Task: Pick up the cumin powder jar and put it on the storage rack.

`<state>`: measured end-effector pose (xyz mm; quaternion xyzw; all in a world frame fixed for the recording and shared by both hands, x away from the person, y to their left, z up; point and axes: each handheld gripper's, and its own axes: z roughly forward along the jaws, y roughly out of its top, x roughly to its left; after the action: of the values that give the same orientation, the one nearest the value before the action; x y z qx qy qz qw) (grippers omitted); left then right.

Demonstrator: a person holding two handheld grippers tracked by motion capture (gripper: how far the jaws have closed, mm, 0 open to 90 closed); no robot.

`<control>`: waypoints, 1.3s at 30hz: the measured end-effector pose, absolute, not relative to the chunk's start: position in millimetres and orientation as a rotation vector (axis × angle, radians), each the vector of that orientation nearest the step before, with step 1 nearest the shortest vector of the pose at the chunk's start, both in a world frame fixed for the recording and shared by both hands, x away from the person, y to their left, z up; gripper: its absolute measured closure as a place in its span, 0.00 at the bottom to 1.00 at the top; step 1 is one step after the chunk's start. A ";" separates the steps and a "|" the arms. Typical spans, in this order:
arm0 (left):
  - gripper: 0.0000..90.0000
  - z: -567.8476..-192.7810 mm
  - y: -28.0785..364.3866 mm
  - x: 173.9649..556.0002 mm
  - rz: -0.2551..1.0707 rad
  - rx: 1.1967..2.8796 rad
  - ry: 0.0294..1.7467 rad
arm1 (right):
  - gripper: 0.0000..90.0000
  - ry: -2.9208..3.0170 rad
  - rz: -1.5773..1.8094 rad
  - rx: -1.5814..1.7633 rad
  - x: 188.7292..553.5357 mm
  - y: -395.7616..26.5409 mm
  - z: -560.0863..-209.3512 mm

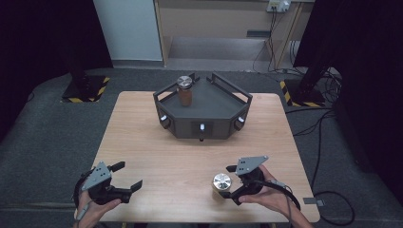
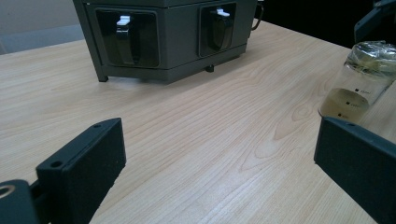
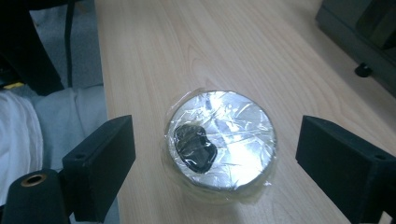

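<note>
**Right gripper brackets the near jar, jaws not yet on it**

The right gripper [image 1: 227, 182] sits at the near right of the table [image 1: 142, 142] with its jaws apart on either side of a small jar with a shiny, film-wrapped lid [image 1: 222, 182]. In the right gripper view the lid [image 3: 222, 143] lies between the two black pads with bare wood showing on both sides, so nothing is gripped yet; the gap looks only a little wider than the jar, which suits a squeeze from the sides. The jar stands upright near the table's front edge, well apart from the dark angular tray [image 1: 171, 118] at the far middle.

The left gripper [image 1: 129, 176] rests at the near left, jaws wide and empty, pointing across the table (probably parked out of the way while the other hand works). From its camera the jar [image 2: 357, 91] appears at the right, beyond its own pad.

A second jar [image 1: 184, 91] with a brown body already stands on the tray's far left part, which suggests the near jar is bound for the same tray.
</note>
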<state>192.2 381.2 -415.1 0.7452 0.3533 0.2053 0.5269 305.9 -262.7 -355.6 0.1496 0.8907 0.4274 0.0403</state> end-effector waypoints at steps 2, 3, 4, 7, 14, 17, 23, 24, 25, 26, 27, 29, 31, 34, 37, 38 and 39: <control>0.01 -415.2 381.8 192.5 0.486 1.780 0.846 | 0.15 2.736 1.289 0.442 307.6 -258.1 -357.1; 0.01 -415.4 382.0 192.6 0.485 1.777 0.848 | 0.16 2.743 1.276 0.432 308.4 -255.7 -357.6; 0.01 -415.4 382.2 192.6 0.485 1.778 0.849 | 0.16 2.746 1.268 0.426 308.9 -253.6 -358.5; 0.02 -415.5 382.3 192.7 0.485 1.778 0.848 | 0.20 2.755 1.260 0.410 311.4 -249.7 -361.5; 0.02 -415.7 382.8 193.1 0.481 1.777 0.844 | 0.32 2.770 1.237 0.383 315.2 -244.5 -364.8; 0.02 -415.6 382.6 192.8 0.483 1.778 0.843 | 0.35 2.759 1.245 0.402 314.8 -246.4 -366.0; 0.02 -415.5 382.4 193.0 0.483 1.780 0.843 | 0.36 2.748 1.226 0.408 311.7 -243.9 -363.2; 0.02 -415.5 382.5 192.9 0.483 1.780 0.843 | 0.36 2.747 1.223 0.408 311.1 -243.3 -362.7; 0.02 -415.3 382.4 192.9 0.484 1.781 0.843 | 0.36 2.750 1.216 0.409 310.9 -242.6 -361.7; 0.02 -415.4 382.3 192.8 0.485 1.781 0.842 | 0.37 2.753 1.216 0.408 311.3 -242.3 -361.2; 0.02 -415.4 382.3 192.7 0.485 1.781 0.843 | 0.37 2.754 1.217 0.412 311.5 -242.3 -360.9; 0.02 -415.4 382.3 192.8 0.485 1.781 0.843 | 0.37 2.758 1.214 0.415 311.8 -241.7 -359.5; 0.02 -415.4 382.2 192.6 0.486 1.780 0.844 | 0.37 2.756 1.209 0.415 312.0 -241.0 -356.6; 0.02 -416.1 382.9 192.3 0.481 1.771 0.845 | 0.37 2.747 1.213 0.416 313.2 -241.8 -349.4; 0.02 -415.9 382.7 192.4 0.482 1.773 0.845 | 0.37 2.737 1.218 0.420 314.5 -242.7 -343.2; 0.02 -415.9 382.6 192.3 0.483 1.773 0.844 | 0.37 2.731 1.220 0.421 315.6 -243.3 -340.0; 0.02 -415.9 382.5 192.3 0.484 1.774 0.843 | 0.37 2.728 1.220 0.426 316.9 -243.7 -336.6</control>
<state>192.3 382.5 -415.9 0.7433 0.3533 0.2026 0.5306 316.9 -243.7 -336.6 0.1409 0.9020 0.4035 0.0613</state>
